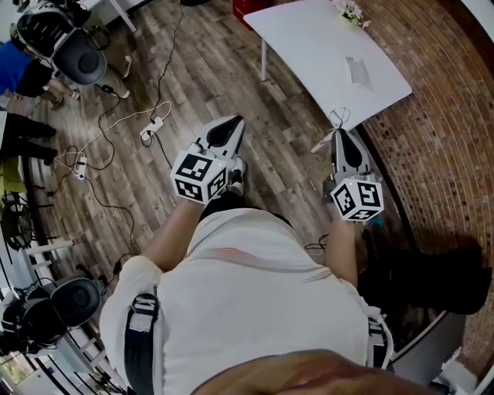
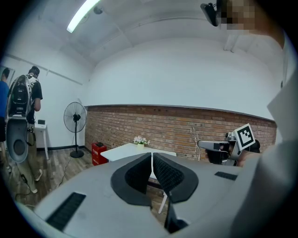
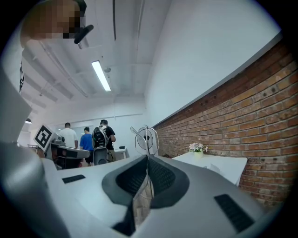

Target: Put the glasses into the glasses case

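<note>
glasses (image 3: 146,137) hang in the air short of the white counter (image 1: 309,46), pinched in your right gripper (image 1: 340,133), its fingers closed on the thin frame. your left gripper (image 2: 152,157) has its fingers pressed together on nothing. you look to be mid-carry; next, reach the counter, where a pale object (image 1: 356,69) may be the case. i can't tell whether it is open or holds anything.

Looking down on wooden floor (image 1: 193,85). Finding white table (image 1: 309,38) standing at 1 o'clock, close to brick wall (image 1: 440,131). Noting small flower pot (image 1: 351,11) sitting at table's far edge and pale grey case (image 1: 356,71) lying near its middle. Tracing white cables with power strip (image 1: 152,127) trailing over floor at 10 o'clock, and second strip (image 1: 79,164) at 9 o'clock. Spotting red crate (image 1: 247,8) resting at 12 o'clock beside table.
</note>
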